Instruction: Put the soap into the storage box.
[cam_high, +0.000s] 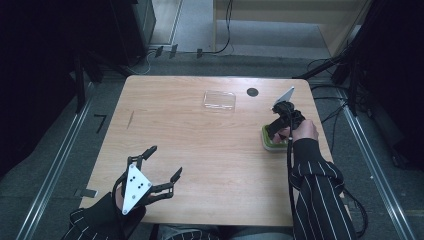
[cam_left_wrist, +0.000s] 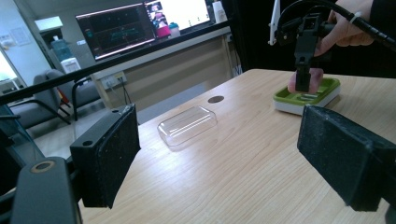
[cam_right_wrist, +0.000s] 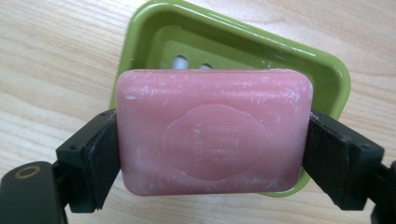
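Note:
A pink soap bar (cam_right_wrist: 212, 133) is clamped between the jaws of my right gripper (cam_right_wrist: 212, 154), held just above a green soap dish (cam_right_wrist: 322, 70). In the high view that right gripper (cam_high: 277, 131) points down over the green dish (cam_high: 272, 144) at the table's right side. From the left gripper view the pink soap (cam_left_wrist: 314, 78) hangs over the dish (cam_left_wrist: 308, 95). My left gripper (cam_high: 162, 167) is open near the table's front left, nothing between its pads (cam_left_wrist: 109, 154). A clear plastic lid (cam_high: 219, 100) lies at the back middle, seen too as the clear lid (cam_left_wrist: 187, 125).
The wooden table (cam_high: 200, 150) has a dark round hole (cam_high: 252, 92) near its back right. Cables run on the floor behind and to the right. Monitors and a long bench stand beyond the table's far edge in the left gripper view.

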